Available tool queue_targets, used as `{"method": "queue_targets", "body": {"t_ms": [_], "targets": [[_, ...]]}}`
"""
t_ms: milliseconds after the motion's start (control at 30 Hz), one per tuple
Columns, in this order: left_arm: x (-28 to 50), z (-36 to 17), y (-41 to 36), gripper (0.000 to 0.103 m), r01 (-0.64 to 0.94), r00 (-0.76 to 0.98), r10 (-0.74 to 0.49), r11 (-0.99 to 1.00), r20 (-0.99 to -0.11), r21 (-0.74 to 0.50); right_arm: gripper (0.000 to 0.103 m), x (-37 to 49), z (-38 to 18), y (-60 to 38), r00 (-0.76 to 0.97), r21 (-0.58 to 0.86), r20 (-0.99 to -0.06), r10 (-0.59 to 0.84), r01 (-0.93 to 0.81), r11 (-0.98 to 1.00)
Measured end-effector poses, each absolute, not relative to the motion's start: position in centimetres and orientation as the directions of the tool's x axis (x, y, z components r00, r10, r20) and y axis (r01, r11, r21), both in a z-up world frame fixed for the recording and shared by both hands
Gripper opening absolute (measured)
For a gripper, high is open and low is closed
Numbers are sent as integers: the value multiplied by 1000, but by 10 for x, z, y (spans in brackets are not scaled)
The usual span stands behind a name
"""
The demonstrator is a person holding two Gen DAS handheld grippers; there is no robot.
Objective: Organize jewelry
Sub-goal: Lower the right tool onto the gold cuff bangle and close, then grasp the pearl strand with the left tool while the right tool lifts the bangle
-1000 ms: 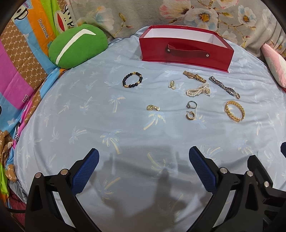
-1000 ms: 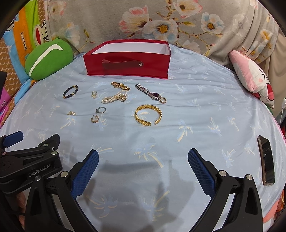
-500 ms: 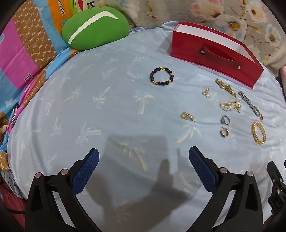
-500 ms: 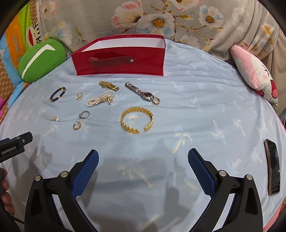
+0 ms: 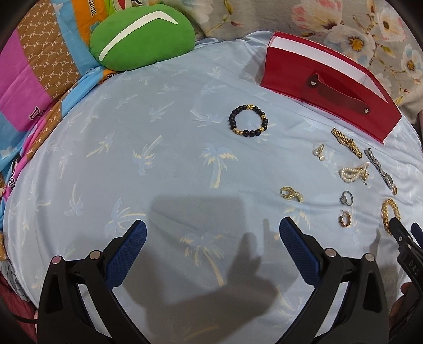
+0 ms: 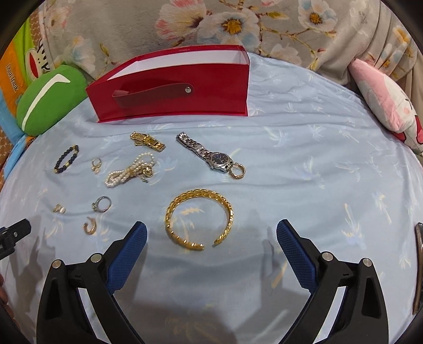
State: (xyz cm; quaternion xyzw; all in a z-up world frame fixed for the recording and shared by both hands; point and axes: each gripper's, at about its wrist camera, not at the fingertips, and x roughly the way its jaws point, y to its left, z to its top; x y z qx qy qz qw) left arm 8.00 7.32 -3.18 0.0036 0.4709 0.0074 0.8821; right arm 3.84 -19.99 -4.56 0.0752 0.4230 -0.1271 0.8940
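Jewelry lies scattered on a pale blue palm-print sheet (image 6: 304, 164) in front of a red open box (image 6: 171, 87). My right gripper (image 6: 211, 251) is open, and the gold cuff bangle (image 6: 199, 218) lies just ahead, between its fingertips. Behind the bangle are a silver watch (image 6: 211, 154), a pearl strand (image 6: 130, 169), a gold clasp piece (image 6: 146, 141) and small rings (image 6: 101, 204). My left gripper (image 5: 212, 250) is open over bare sheet. A black bead bracelet (image 5: 248, 120) lies well ahead of it, and a gold earring (image 5: 290, 193) sits nearer on its right.
A green cushion (image 5: 140, 35) sits at the back left beside a colourful blanket (image 5: 34, 66). A pink plush pillow (image 6: 383, 98) lies at the right, and a dark phone-like object (image 6: 419, 267) at the sheet's right edge. Floral fabric (image 6: 238, 23) rises behind the box.
The right gripper moved forward, so the gold bangle now sits close between its fingertips. The left gripper swung left, shifting the jewelry toward its right side. Both stayed open.
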Motion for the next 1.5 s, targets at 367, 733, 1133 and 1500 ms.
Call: {"method": "queue_targets", "body": {"t_ms": [367, 733, 1133, 1500], "targets": [[87, -36, 66, 98, 16, 554, -17, 1000, -832, -10, 76, 50, -55, -201, 585, 29, -797, -149, 284, 958], [87, -37, 63, 98, 22, 552, -22, 1000, -834, -11, 58, 52, -54, -195, 590, 1, -792, -158, 260, 966], [91, -15, 28, 98, 124, 597, -112, 991, -794, -46, 57, 31, -41, -203, 604, 35, -784, -146, 277, 960], [125, -24, -83, 98, 355, 580, -219, 935, -785, 1, 58, 7, -26, -220, 601, 36, -781, -170, 315, 948]]}}
